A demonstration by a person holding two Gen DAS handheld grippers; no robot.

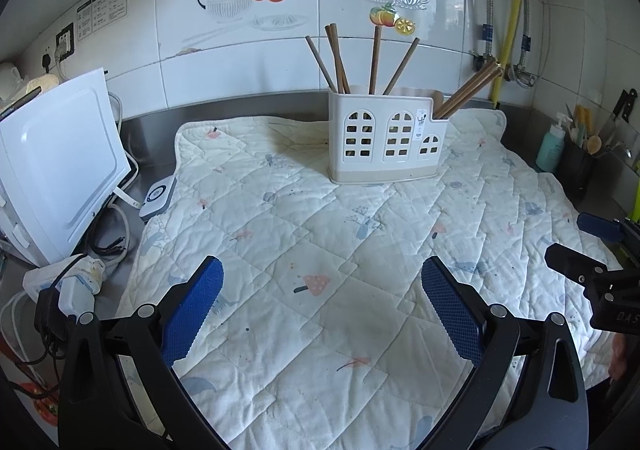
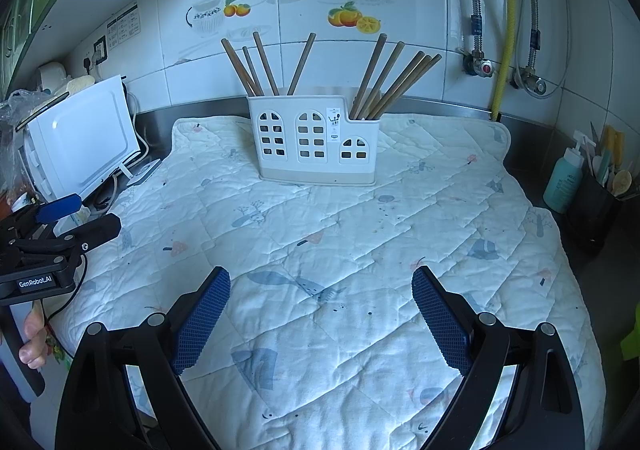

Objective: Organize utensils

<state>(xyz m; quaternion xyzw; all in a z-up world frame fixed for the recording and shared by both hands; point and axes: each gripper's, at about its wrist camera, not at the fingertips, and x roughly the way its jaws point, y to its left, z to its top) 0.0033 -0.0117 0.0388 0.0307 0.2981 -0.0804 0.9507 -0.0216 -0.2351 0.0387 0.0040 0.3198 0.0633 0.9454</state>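
Note:
A white house-shaped utensil holder (image 1: pixel 386 140) (image 2: pixel 316 146) stands upright at the back of a quilted mat (image 1: pixel 320 250) (image 2: pixel 320 242). Several brown wooden chopsticks stand in its tall left part (image 1: pixel 340 60) (image 2: pixel 260 66), and several more lean right out of its low right part (image 1: pixel 468 92) (image 2: pixel 394 84). My left gripper (image 1: pixel 322 302) is open and empty above the mat's near part; it also shows at the left edge of the right wrist view (image 2: pixel 76 218). My right gripper (image 2: pixel 320 310) is open and empty beside it; it also shows at the right edge of the left wrist view (image 1: pixel 580 242).
A white appliance (image 1: pixel 56 166) (image 2: pixel 80 138) with cables and a power strip (image 1: pixel 68 282) stands to the left. A teal bottle (image 1: pixel 552 148) (image 2: pixel 564 178) and a dark utensil pot (image 2: pixel 596 206) stand at the right. Pipes and a valve (image 2: pixel 484 70) run down the tiled wall.

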